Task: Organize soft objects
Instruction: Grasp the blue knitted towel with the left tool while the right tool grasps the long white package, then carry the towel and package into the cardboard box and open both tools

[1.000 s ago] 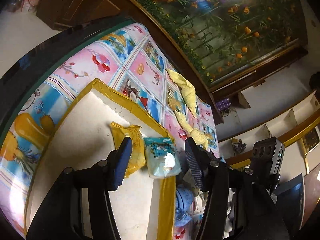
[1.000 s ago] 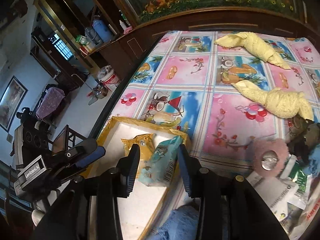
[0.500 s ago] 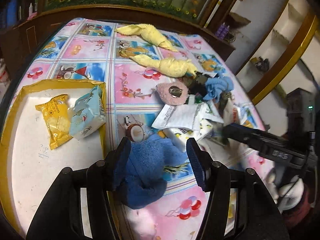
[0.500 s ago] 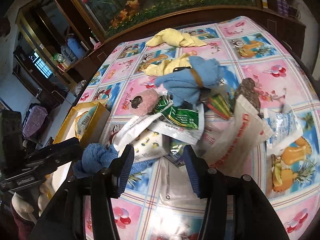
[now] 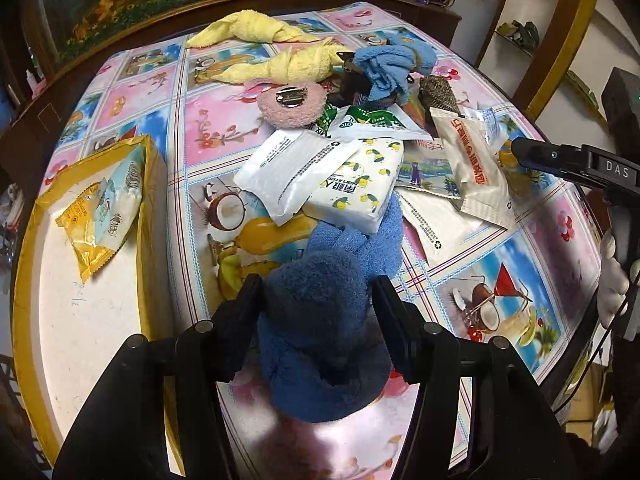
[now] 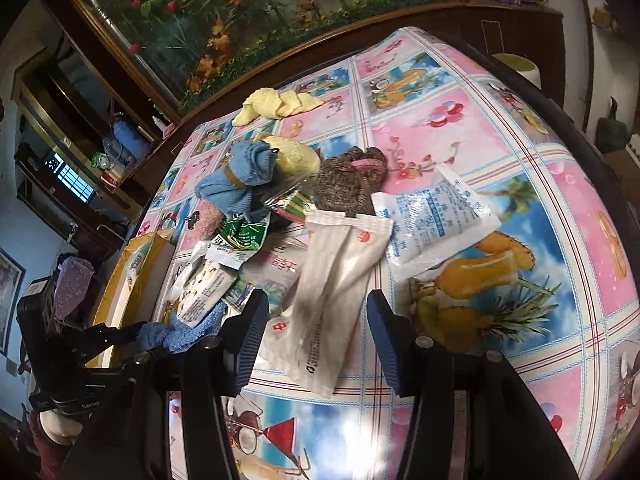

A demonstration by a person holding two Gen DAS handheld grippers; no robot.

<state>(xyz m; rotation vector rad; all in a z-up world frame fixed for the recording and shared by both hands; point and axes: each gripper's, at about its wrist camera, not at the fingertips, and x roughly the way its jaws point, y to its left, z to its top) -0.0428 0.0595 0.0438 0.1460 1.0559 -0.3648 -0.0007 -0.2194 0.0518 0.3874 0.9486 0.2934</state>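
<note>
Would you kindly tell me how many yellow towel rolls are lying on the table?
2: one yellow roll at the table's far edge, the other yellow roll just nearer, touching the pile. More might be hidden beneath the pile.

A home, a lived-in sitting or dining room. Round bench covered by a glossy plastic tablecloth [image 5: 208, 128] printed with cartoon fruit, coconuts and balloons. Behind it, a long dark wooden cabinet [image 6: 520, 28] carrying a large glass tank or framed panel of orange flowers and greenery [image 6: 248, 12]. Open gold-trimmed wall shelves [image 5: 560, 40] hold small odds and ends. At the side, a water jug [image 6: 124, 136] and bottles on a wooden unit, a barred window [image 6: 72, 180], a framed picture [image 6: 8, 300] on a blue wall. Household clutter on the bench: rolled towels, tissue packs, snack packets.
</note>
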